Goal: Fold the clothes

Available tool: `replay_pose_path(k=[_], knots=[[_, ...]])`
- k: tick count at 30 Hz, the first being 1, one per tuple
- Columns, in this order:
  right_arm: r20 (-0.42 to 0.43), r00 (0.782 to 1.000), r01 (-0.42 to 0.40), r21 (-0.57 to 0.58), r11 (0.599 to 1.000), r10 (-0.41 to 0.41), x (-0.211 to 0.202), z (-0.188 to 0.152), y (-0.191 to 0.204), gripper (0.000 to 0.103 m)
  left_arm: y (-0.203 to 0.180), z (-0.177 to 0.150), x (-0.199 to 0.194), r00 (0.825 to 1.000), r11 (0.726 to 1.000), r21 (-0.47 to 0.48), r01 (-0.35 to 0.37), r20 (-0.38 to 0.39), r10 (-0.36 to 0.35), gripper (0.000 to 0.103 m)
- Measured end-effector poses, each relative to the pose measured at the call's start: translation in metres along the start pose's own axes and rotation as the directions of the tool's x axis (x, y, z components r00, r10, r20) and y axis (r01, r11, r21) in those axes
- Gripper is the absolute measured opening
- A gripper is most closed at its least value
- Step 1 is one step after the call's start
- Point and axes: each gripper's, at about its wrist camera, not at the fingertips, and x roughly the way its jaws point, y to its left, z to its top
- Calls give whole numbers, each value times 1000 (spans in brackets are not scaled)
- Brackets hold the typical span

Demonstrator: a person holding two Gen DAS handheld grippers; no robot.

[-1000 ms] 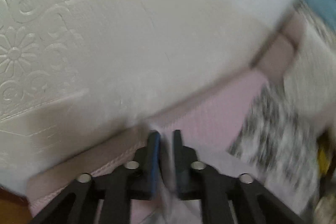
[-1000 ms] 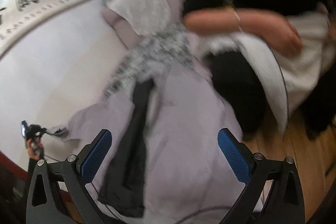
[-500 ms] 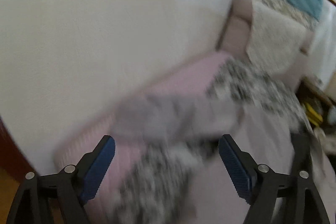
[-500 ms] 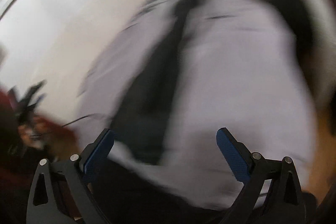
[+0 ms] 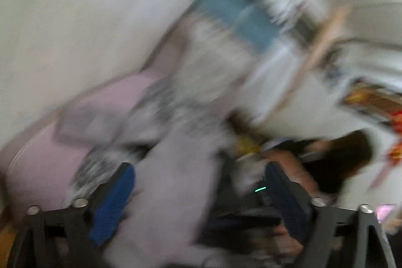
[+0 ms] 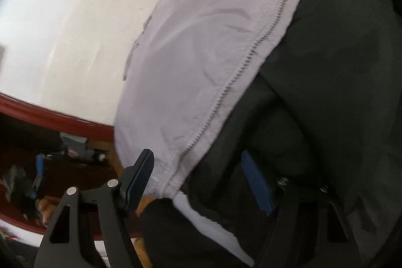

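The lilac jacket with a zip along its edge lies spread over the pale surface and fills the middle of the right wrist view, from the top of the frame down to the lower centre. Its right half shows the black lining or a black garment; which of the two I cannot tell. The right gripper points down at the jacket's lower hem. Its jaws have just been closing, yet they stand apart, with the hem and the zip edge between the blue pads and no pad pressing on the cloth so far as the frame shows.

The left wrist view is badly blurred. The left gripper has its jaws spread wide, having just been opening, and nothing is pinched; pale lilac cloth lies beyond and below them, running from the lower centre toward the middle of the frame. A pink cushion sits at the lower left, a black-and-white patterned cloth in the middle, and a person at the right.

As for progress, the jacket looks mostly laid open and no neat fold is visible, so I judge the folding to be at an early stage. Taking hold of the hem and carrying it over appears to be the step in hand, with the remaining folds left to do.
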Motion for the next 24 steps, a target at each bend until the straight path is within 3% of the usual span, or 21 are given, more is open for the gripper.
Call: replay_pose_path(k=[3, 5, 8, 10, 11, 14, 17, 18, 20, 22, 24], knots=[[-26, 995, -95, 36, 995, 96, 1, -1, 0, 76, -15, 10, -50, 986, 998, 55, -39, 167, 29, 102], [-29, 994, -105, 63, 992, 107, 8, -2, -6, 76, -16, 8, -62, 979, 996, 53, -67, 198, 55, 102], [-24, 996, -89, 38, 995, 90, 13, -4, 0, 73, -7, 1, -55, 984, 995, 5, -97, 149, 95, 102], [-20, 990, -136, 12, 991, 136, 7, -6, 3, 55, -2, -4, -47, 986, 991, -21, -130, 102, 132, 102], [-10, 984, -178, -12, 984, 178, -1, -11, 7, 55, 2, -6, -41, 987, 990, -32, -134, 83, 136, 102], [-37, 983, -182, -16, 983, 182, 2, -17, 5, 55, 12, -12, -28, 989, 988, -68, -139, 45, 142, 102], [-82, 995, -48, 34, 998, 51, 26, -18, -9, 42, 19, -16, -14, 991, 987, -97, -129, 27, 132, 102], [-70, 996, -49, 53, 997, 53, 28, -19, -12, 37, 21, -17, -11, 991, 987, -102, -127, 23, 130, 102], [-43, 996, -71, 77, 995, 74, 31, -12, -13, 36, 25, -21, -6, 992, 986, -114, -125, 15, 128, 102], [-18, 998, -64, 49, 997, 65, 32, -4, -5, 37, 28, -23, 0, 991, 983, -132, -132, 5, 134, 102], [12, 998, -64, -4, 998, 64, 39, 4, 7, 31, 32, -24, 6, 991, 977, -166, -133, -3, 134, 102]])
